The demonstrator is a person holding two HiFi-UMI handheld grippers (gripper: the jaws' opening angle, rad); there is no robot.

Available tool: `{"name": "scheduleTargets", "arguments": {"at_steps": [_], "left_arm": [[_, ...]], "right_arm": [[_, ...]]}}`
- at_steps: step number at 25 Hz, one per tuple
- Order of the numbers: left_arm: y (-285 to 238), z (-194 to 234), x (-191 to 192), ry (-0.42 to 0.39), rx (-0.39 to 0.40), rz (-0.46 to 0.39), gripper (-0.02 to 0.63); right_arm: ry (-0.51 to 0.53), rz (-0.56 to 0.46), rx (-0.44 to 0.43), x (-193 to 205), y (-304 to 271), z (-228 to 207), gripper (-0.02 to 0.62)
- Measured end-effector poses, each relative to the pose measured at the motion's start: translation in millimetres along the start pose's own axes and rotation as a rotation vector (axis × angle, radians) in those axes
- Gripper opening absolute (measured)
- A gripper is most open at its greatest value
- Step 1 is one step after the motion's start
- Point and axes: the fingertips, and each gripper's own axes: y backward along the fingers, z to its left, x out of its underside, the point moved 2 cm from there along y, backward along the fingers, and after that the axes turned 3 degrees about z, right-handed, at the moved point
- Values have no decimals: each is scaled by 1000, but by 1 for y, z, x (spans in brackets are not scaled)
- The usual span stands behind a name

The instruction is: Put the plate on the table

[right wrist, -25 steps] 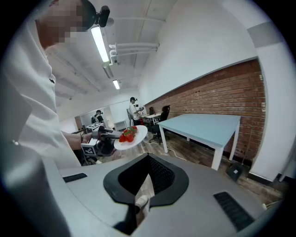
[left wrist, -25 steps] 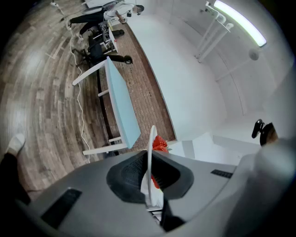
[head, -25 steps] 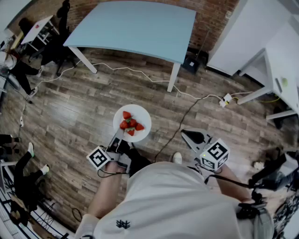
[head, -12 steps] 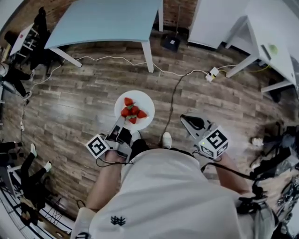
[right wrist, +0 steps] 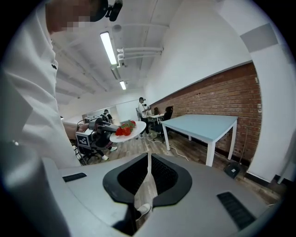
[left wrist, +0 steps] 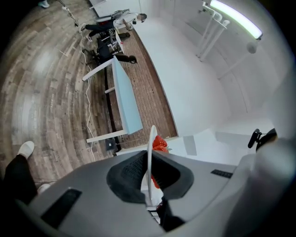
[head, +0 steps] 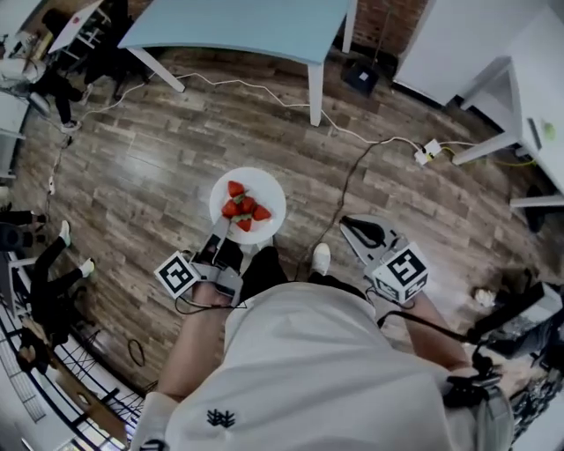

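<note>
A white plate [head: 264,189] with several strawberries [head: 243,210] is held level above the wooden floor. My left gripper [head: 224,236] is shut on the plate's near rim. In the left gripper view the plate [left wrist: 151,143] shows edge-on between the pads, with the strawberries [left wrist: 160,144] behind it. The light blue table [head: 247,25] stands ahead at the top of the head view, apart from the plate. My right gripper [head: 351,231] hangs at the right with its jaws shut and nothing between them. In the right gripper view I see the plate [right wrist: 137,129], the left gripper [right wrist: 109,130] and the table [right wrist: 203,126].
White cables [head: 264,92] and a power strip [head: 429,151] lie on the floor before the table. A white desk [head: 529,79] stands at the right, chairs and people [head: 53,84] at the left. The person's shoes [head: 321,258] are just below the plate.
The plate has stayed in the left gripper's hold. The head view has swung, so less of the blue table shows at the top. The right gripper has barely moved.
</note>
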Motion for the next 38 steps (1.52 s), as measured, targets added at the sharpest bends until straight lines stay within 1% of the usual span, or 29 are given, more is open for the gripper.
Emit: {"name": "scheduleTargets", "arguments": {"at_steps": [1,3,5,7,10,12,14,17,20,23,25,28,30,33,35,38], "left_arm": [[6,5,-6,6,-4,-14,20],[17,16,-18,26,-11,-41,20],[25,29,-35,40,-19,-59,20],[28,36,-57,29,-17,-67,20],[19,42,-97,3,17,-70,20],[14,49,-124,25,30,-69,20],[10,55,-150,43,38,-59,20],[8,63,-185,50,38,-34,20],[8,78,-221,50,32,-6,20],[3,83,-242,66,56,-19,20],[1,89,-251,67,53,-35,20],[-15,96,-273,77,46,-51,20],[-35,100,-289,71,36,-55,20],[-79,101,-318,43,33,-61,20],[-112,98,-334,50,36,-66,20],[-159,95,-361,55,14,-62,20]], "right_arm": [[2,3,-11,-2,-9,3,12],[24,12,-30,-10,-27,6,37],[48,26,-34,-21,-47,5,51],[56,26,-27,-34,-68,1,52],[82,38,-7,-56,-98,-7,52],[102,48,11,-71,-122,-10,52],[99,46,33,-87,-147,-11,52],[98,34,55,-112,-182,-11,52],[130,29,58,-135,-222,-6,52],[136,44,56,-143,-240,-5,52],[132,50,64,-145,-245,-10,52],[127,47,73,-154,-261,-28,52],[121,52,69,-159,-272,-47,52],[116,43,62,-172,-293,-91,52],[106,32,58,-182,-307,-124,52],[89,10,46,-205,-332,-170,52]]}}
